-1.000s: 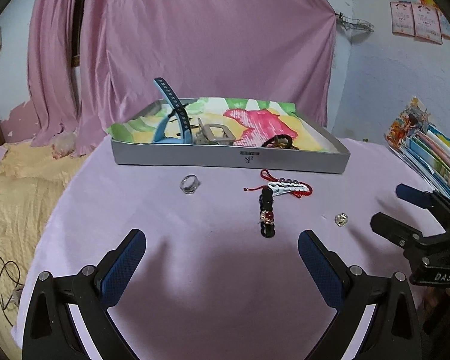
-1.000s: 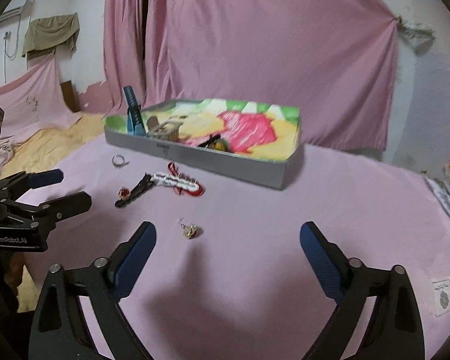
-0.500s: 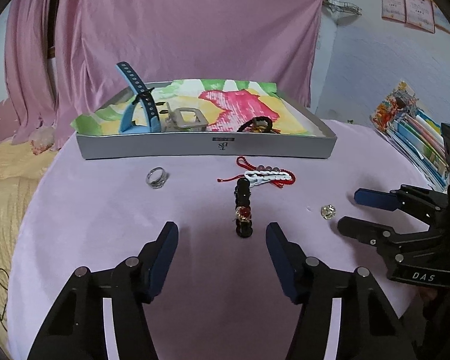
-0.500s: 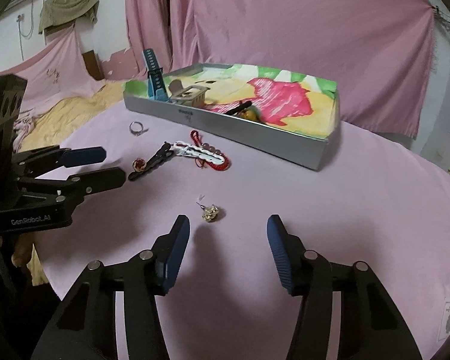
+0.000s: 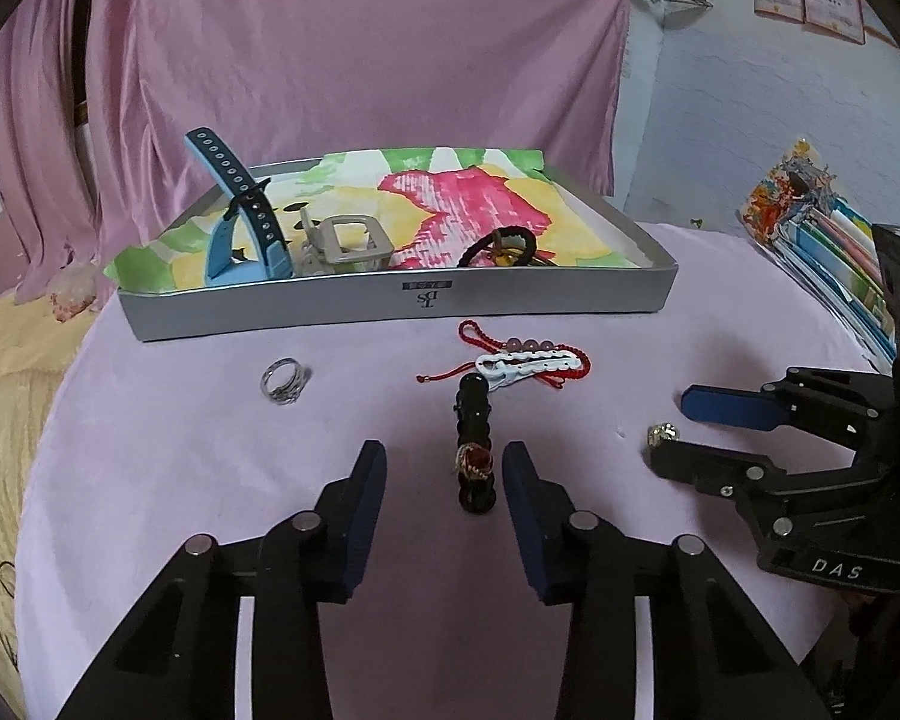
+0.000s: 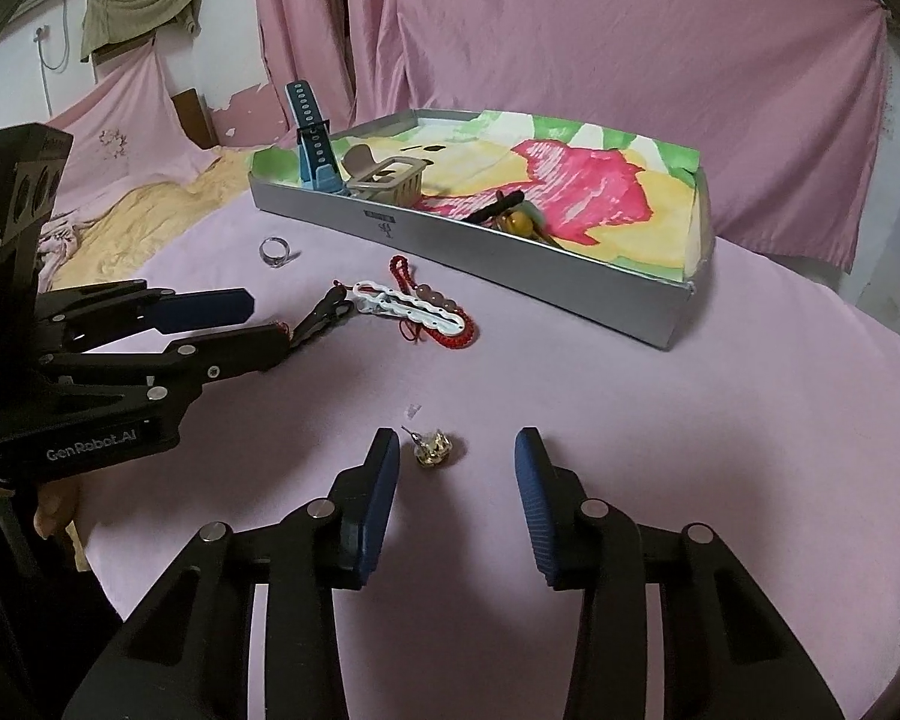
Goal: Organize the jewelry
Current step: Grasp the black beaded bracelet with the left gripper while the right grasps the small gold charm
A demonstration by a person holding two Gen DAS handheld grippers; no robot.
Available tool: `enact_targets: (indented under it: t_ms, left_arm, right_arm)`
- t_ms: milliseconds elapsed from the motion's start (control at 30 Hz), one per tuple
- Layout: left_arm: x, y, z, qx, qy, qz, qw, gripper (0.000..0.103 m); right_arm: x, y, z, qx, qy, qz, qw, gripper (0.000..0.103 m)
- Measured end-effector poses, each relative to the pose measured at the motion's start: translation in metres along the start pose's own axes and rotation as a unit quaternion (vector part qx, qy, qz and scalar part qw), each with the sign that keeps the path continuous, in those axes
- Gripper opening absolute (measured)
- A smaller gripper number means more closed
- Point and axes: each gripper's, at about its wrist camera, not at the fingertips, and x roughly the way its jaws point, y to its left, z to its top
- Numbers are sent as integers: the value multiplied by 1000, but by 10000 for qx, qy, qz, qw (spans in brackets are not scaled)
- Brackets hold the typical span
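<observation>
Pink-clothed table (image 5: pixel 210 480), pink drapes (image 5: pixel 330 60), silver tray (image 5: pixel 390 306)

Between the left gripper's (image 5: pixel 444 480) fingers (image 5: pixel 363 498), nearer the right one: bead bracelet (image 5: pixel 474 450) on the counter (image 5: pixel 180 450). Beyond the tips: cord bracelet (image 5: pixel 522 360), then tray (image 5: pixel 390 306). Ahead-left: ring (image 5: pixel 282 381). Between the right gripper's (image 6: pixel 457 477) fingers (image 6: pixel 375 498), nearer the left one: earring (image 6: pixel 432 449).
</observation>
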Motion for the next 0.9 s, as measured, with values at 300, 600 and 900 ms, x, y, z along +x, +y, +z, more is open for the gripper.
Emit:
enact_targets:
  t_ms: [300, 600, 900]
  left_arm:
    - [7, 0, 3, 6, 87, -195, 9998, 23]
    - [8, -1, 2, 66, 114, -248, 9996, 13]
    - [0, 5, 2, -68, -121, -380, 9992, 12]
  right_arm:
    - [4, 4, 4, -79, -10, 1, 10000, 24]
    - [3, 3, 2, -82, -77, 49, 9999, 14]
    - [0, -2, 0, 60, -227, 154, 9996, 13]
